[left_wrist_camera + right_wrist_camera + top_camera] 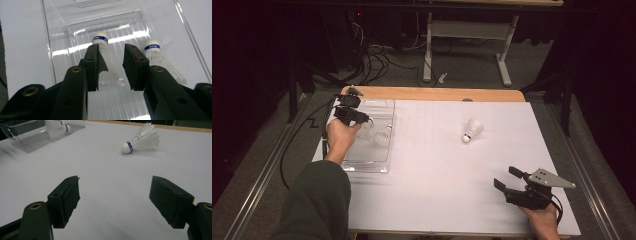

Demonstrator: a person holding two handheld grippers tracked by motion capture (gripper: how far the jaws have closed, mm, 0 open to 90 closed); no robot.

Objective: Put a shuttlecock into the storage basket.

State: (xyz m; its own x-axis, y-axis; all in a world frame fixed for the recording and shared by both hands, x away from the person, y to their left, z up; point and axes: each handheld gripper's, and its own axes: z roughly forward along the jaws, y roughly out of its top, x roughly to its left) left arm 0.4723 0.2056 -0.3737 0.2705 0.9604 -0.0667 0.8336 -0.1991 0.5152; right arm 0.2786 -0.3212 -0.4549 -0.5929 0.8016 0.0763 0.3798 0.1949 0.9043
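Left gripper (112, 66) over clear plastic tray (382, 161) at the table's (437, 165) left edge; jaws parted around a shuttlecock (103, 47), cork pointing away, apparently not clamped. 2nd shuttlecock (160, 58) lies just beside it in the tray. 3rd shuttlecock (472, 130) lies on the table toward the far right. Right gripper (508, 179) near the front right corner, jaws wide apart, holding nothing.

Shuttlecocks (141, 140) white, blue band at cork; tray (57, 50) clear, ribbed; table (452, 165) white, wood-edged; sleeve (314, 200) green.
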